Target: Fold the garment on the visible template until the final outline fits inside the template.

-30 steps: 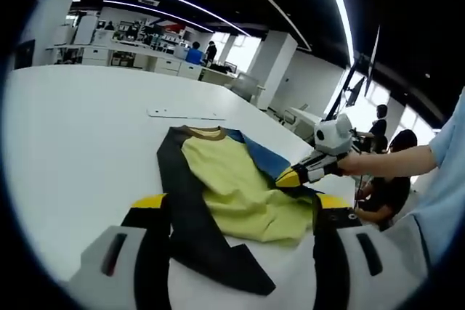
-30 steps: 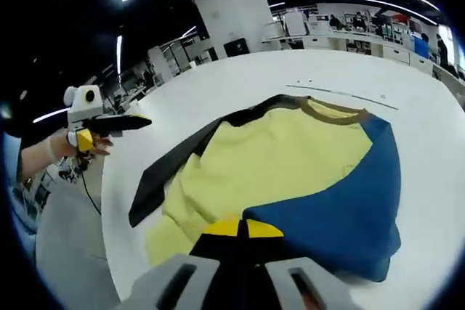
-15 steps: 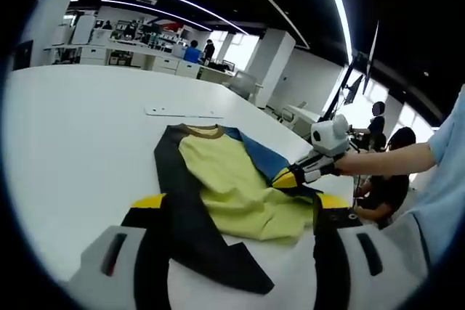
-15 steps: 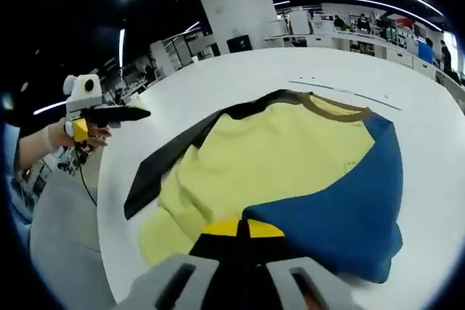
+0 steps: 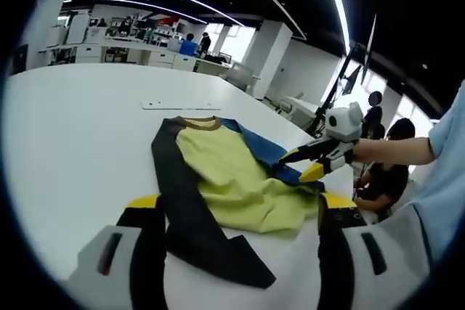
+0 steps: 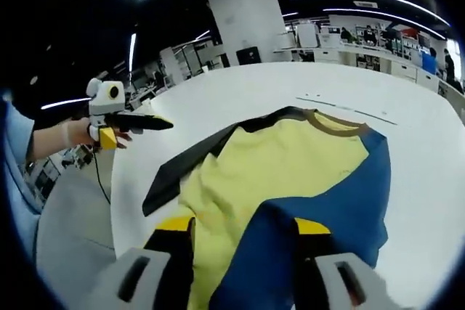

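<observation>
1. Left gripper view: the garment (image 5: pixel 218 186) is spread flat on the white table (image 5: pixel 65 136), its black sleeve between the parted, empty jaws of the left gripper (image 5: pixel 236 212).
2. The right gripper (image 6: pixel 243 226) is held over the garment's blue sleeve, jaws spread, nothing grasped.

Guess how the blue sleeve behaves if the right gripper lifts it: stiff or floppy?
Probably floppy: the blue sleeve lies flat and creased on the table, like the rest of the shirt. It looks thin, so likely light. Lifted from one spot by the right gripper, it would probably sag and drag the yellow front along.
</observation>
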